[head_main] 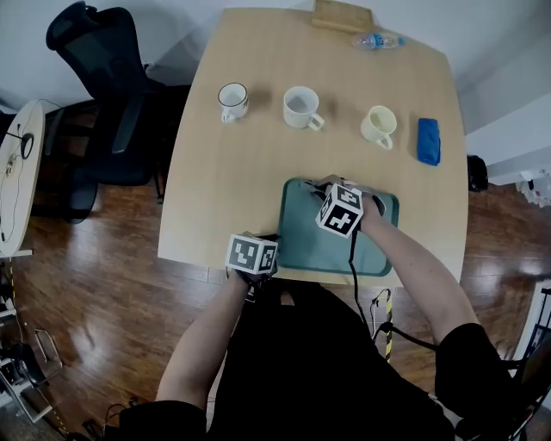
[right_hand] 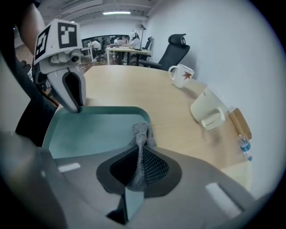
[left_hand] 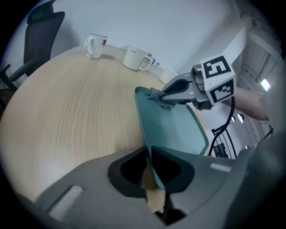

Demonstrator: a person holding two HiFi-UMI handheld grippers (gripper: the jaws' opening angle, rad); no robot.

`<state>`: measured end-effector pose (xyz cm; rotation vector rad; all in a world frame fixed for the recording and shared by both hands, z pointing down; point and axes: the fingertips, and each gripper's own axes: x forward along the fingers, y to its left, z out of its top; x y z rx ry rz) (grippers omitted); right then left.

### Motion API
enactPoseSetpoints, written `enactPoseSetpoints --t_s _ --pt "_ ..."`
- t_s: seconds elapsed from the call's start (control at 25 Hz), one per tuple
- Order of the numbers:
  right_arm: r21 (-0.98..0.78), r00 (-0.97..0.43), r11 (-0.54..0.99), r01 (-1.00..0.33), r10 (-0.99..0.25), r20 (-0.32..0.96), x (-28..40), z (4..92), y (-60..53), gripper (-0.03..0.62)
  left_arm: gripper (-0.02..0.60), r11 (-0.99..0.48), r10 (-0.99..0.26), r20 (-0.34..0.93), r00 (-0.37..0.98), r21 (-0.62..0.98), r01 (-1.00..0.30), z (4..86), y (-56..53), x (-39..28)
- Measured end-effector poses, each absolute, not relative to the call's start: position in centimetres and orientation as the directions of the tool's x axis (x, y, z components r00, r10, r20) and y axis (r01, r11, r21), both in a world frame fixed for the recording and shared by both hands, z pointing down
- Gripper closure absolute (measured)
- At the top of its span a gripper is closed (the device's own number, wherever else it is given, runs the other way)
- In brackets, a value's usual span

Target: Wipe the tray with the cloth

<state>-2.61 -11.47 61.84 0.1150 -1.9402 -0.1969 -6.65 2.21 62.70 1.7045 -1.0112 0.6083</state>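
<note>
A teal tray (head_main: 379,251) lies at the table's near edge. My left gripper (head_main: 274,250) is shut on the rim at the tray's near left corner; in the left gripper view the rim (left_hand: 142,120) runs straight into the closed jaws of my left gripper (left_hand: 150,155). My right gripper (head_main: 318,193) is shut on a grey knitted cloth (right_hand: 142,132), which hangs from the jaws and touches the tray (right_hand: 89,129) near its far left corner. The left gripper view shows the cloth (left_hand: 156,95) bunched against the tray floor under the right gripper (left_hand: 166,95).
Three mugs stand in a row across the table: one (head_main: 232,101), another (head_main: 301,108) and a third (head_main: 379,126). A folded blue cloth (head_main: 428,140) lies at the right. A water bottle (head_main: 376,40) and a wooden board (head_main: 343,15) sit at the far edge. A black office chair (head_main: 95,60) stands at the left.
</note>
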Motion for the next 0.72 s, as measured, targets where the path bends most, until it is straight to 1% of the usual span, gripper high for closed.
enactPoseSetpoints --t_s 0.16,0.48,0.6,0.72 --pt "0.175 -0.388 0.982 0.077 -0.132 0.912 -2.6 62.2 -6.9 0.569 0.543 -0.131 -0.332 0.784 0.525 0.513 -0.848 62.8 2.3 -6.7" --pt "-0.009 -0.415 0.975 0.223 0.103 0.904 -1.8 62.3 5.1 0.569 0.543 -0.142 -0.319 0.786 0.529 0.513 -0.847 63.0 2.6 -6.8" --pt "-0.088 -0.428 0.964 0.249 0.191 0.884 -1.2 62.1 8.3 0.569 0.541 -0.153 -0.318 0.788 0.528 0.507 -0.848 63.0 2.7 -6.7" --pt "-0.116 -0.450 0.963 0.243 0.218 0.866 -0.9 62.0 8.6 0.569 0.540 -0.167 -0.313 0.791 0.526 0.500 -0.850 62.9 2.6 -6.6"
